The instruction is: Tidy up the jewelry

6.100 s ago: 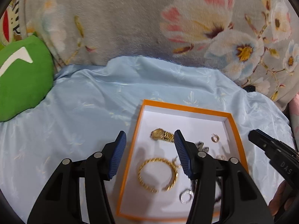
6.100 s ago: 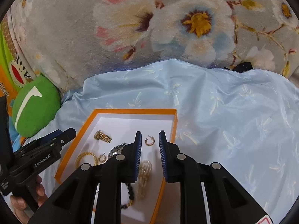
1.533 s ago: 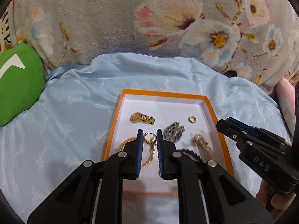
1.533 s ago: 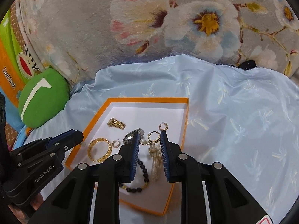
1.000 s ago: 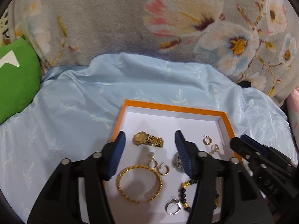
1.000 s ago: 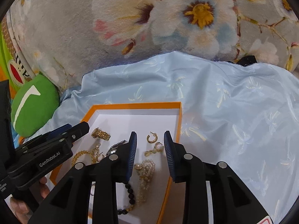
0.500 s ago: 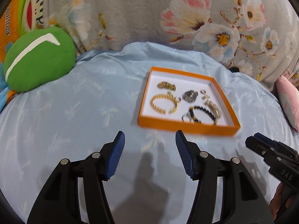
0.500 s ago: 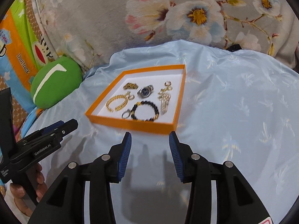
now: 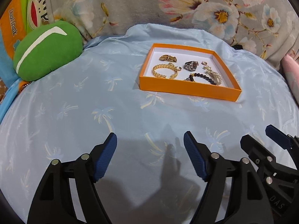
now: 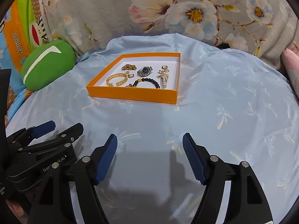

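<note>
An orange box (image 9: 188,90) with a white floor sits on the light blue cloth; it also shows in the right wrist view (image 10: 130,94). Inside lie a gold chain bracelet (image 9: 164,71), a gold watch (image 9: 167,58), a silver watch (image 9: 191,64), a black bead bracelet (image 9: 202,77), a pearl piece (image 9: 214,74) and small earrings. My left gripper (image 9: 150,142) is open and empty, well short of the box. My right gripper (image 10: 149,141) is open and empty, also well back from the box.
A green cushion (image 9: 46,49) lies at the far left on the cloth. A grey floral blanket (image 9: 168,5) rises behind the box. A pink item (image 9: 291,74) is at the right edge. Blue cloth (image 9: 93,102) spreads between the grippers and the box.
Both grippers released their earrings in the box, opened, and pulled back and away from it. In the last half second they drew back further and the right jaws opened wider.
</note>
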The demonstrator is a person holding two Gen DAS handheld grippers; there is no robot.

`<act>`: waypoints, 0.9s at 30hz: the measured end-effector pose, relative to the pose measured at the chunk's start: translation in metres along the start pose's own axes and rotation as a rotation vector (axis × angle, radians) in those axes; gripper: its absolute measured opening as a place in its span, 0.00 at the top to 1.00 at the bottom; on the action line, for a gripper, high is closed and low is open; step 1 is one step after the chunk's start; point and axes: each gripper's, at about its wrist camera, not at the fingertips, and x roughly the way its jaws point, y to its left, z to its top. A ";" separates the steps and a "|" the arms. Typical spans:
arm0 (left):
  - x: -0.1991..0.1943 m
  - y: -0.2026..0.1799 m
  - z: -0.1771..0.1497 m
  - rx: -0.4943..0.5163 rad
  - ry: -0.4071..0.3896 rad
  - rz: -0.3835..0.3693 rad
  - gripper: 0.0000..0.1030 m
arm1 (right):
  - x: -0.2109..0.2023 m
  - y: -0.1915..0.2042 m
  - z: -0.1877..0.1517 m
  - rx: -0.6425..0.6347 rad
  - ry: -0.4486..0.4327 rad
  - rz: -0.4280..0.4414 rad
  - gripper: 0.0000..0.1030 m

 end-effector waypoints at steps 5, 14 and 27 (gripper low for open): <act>0.003 0.001 0.000 -0.006 0.021 0.025 0.31 | 0.008 -0.002 0.000 0.020 0.037 -0.013 0.30; 0.007 -0.004 0.000 0.014 0.035 0.058 0.31 | 0.013 -0.003 0.000 0.033 0.060 -0.018 0.28; 0.016 -0.007 0.007 -0.008 0.047 0.054 0.31 | 0.021 -0.008 0.004 0.068 0.080 -0.019 0.28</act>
